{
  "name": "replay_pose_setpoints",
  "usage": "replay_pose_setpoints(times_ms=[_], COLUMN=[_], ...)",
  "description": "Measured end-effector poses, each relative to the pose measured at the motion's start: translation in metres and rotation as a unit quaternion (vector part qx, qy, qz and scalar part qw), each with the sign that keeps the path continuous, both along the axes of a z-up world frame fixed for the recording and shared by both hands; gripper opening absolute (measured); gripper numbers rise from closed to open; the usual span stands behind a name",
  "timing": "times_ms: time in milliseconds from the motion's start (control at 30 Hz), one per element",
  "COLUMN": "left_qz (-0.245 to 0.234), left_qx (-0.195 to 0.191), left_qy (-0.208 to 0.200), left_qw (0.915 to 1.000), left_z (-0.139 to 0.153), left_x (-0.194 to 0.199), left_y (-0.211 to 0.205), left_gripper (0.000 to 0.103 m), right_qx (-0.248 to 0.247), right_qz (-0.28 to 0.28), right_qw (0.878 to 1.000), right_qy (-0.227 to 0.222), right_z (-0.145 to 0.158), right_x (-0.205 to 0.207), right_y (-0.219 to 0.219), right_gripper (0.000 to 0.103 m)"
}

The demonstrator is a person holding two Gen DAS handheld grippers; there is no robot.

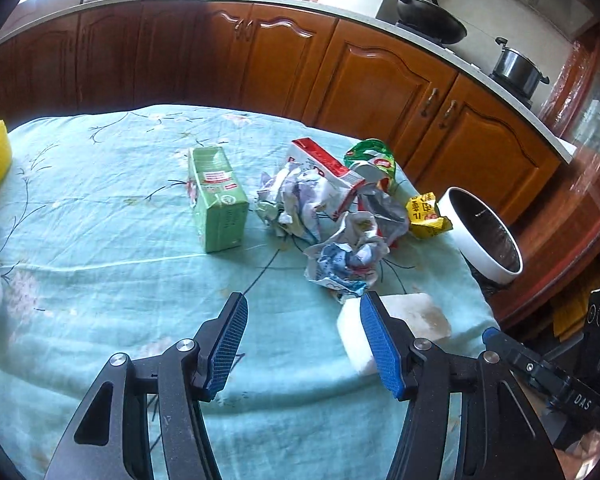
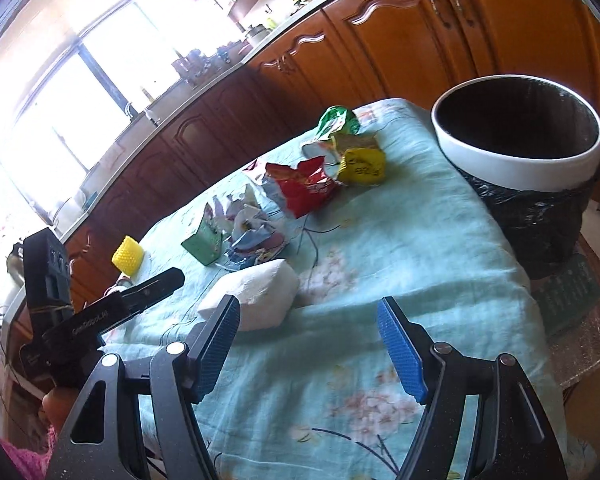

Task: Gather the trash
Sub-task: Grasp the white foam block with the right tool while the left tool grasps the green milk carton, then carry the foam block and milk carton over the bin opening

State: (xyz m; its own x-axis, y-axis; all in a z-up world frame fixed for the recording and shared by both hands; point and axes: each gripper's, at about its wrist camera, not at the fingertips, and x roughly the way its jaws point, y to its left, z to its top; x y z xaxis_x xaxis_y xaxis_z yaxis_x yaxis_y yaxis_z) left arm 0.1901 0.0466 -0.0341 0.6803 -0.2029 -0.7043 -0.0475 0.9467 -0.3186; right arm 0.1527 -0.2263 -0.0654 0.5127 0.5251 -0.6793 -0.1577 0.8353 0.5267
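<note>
- Nearest us, the left hand-held gripper (image 1: 302, 342) hangs over the bench (image 1: 100, 272) with its blue pads apart and nothing between them; it is released.
- The right hand-held gripper (image 2: 308, 350) is likewise released, its pads spread wide over the floral cloth (image 2: 380, 264), gripping nothing.
- Just beyond both sets of fingers lies a white block (image 1: 414, 316), seen again from the right wrist (image 2: 260, 294); the left gripper's right pad overlaps it in view, though we cannot tell if they touch.
- In the right wrist view the left gripper's body (image 2: 100, 316) shows at the left edge.
- Further out, the trash sits mid-bench: crumpled paper (image 1: 346, 262), a green carton (image 1: 216, 198) lying on its side, and more crumpled wrappers (image 1: 290, 200) beside it.
- Behind these lie a red packet (image 1: 326, 168), a green packet (image 1: 370, 158) and a yellow wrapper (image 1: 426, 216), close together.
- The bin (image 2: 518, 148), white-rimmed with a black liner, stands at the bench's right edge, just beside the yellow wrapper; what we see of its inside is dark.
- A yellow ridged cup (image 2: 129, 261) sits well apart on the left.
- Farthest off run the wooden cabinets (image 1: 260, 52), with a wok (image 1: 430, 20) and a pot (image 1: 518, 66) on the worktop.
</note>
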Motion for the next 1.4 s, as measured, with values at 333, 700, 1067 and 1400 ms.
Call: replay_pose_setpoints(times_ms=[333, 700, 1067, 1400], left_qz=[0.01, 0.029, 0.047, 0.029], left_qx=[0.014, 0.044, 0.059, 0.035], left_qy=[0.018, 0.038, 0.049, -0.002], left_qw=[0.9997, 0.9979, 0.9959, 0.999], left_z=[-0.006, -0.018, -0.039, -0.016], left_x=[0.023, 0.082, 0.109, 0.057], left_y=[0.016, 0.027, 0.026, 0.023], left_gripper=[0.058, 0.069, 0.036, 0.03], right_qx=[-0.045, -0.117, -0.095, -0.061], right_qz=[0.138, 0.283, 0.321, 0.207], right_qw=[0.989, 0.95, 0.941, 0.976], right_qy=[-0.03, -0.057, -0.045, -0.041], right_z=[0.001, -0.007, -0.018, -0.01], right_x=[0.016, 0.053, 0.045, 0.016], right_y=[0.045, 0.082, 0.103, 0.074], right_gripper=[0.082, 0.088, 0.06, 0.034])
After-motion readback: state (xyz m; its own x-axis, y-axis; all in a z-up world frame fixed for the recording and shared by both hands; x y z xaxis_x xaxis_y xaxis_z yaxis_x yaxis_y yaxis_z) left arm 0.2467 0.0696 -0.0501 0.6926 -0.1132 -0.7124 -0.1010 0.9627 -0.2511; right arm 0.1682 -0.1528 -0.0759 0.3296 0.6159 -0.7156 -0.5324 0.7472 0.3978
